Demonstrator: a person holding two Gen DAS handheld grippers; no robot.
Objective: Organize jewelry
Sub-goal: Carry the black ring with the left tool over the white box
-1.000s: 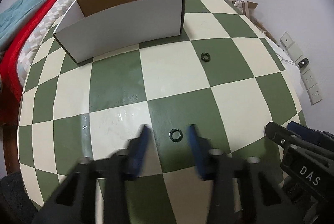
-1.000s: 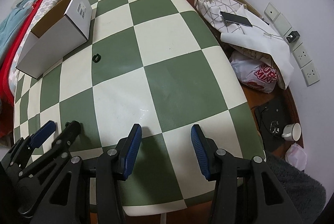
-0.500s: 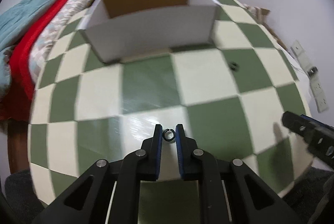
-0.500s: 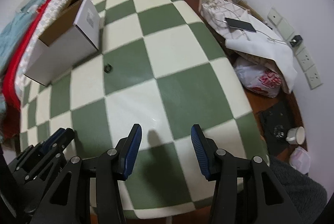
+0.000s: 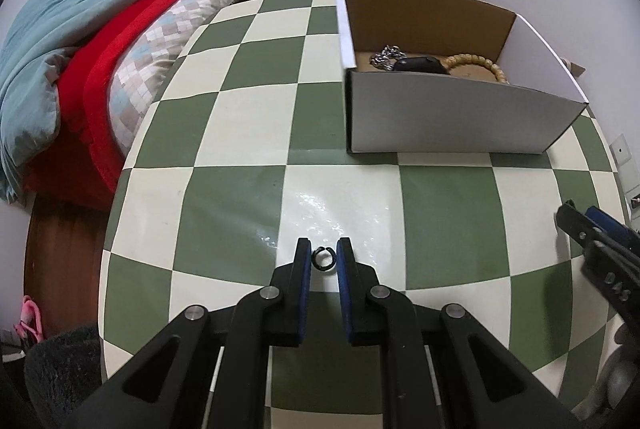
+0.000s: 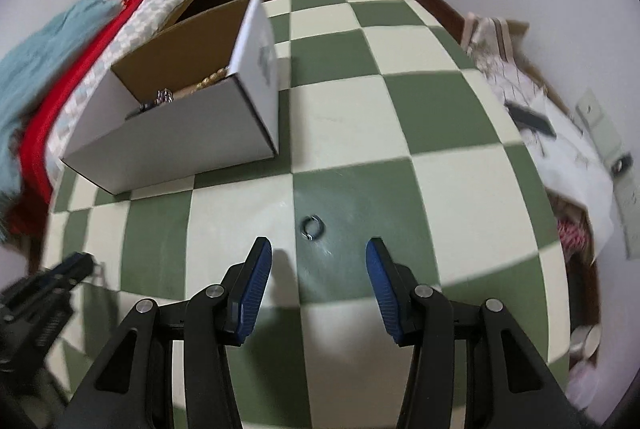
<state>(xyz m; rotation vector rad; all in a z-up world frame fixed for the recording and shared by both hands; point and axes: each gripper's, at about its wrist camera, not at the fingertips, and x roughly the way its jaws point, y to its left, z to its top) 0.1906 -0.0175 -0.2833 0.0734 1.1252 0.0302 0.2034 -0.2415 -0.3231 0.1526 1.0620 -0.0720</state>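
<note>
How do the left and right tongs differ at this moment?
The left tongs are nearly closed, pinching a small dark ring above the table; the right tongs are spread wide and hold nothing. The left's ring is lifted, while a second ring lies on a green square just ahead of the right tongs. Both share black arms with blue pads and point toward the box.

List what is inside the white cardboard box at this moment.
Inside the white cardboard box: a silver chain, a dark item and a tan beaded bracelet. The near wall covers the floor's front part and the items' lower portions, so anything there is unseen.
</note>
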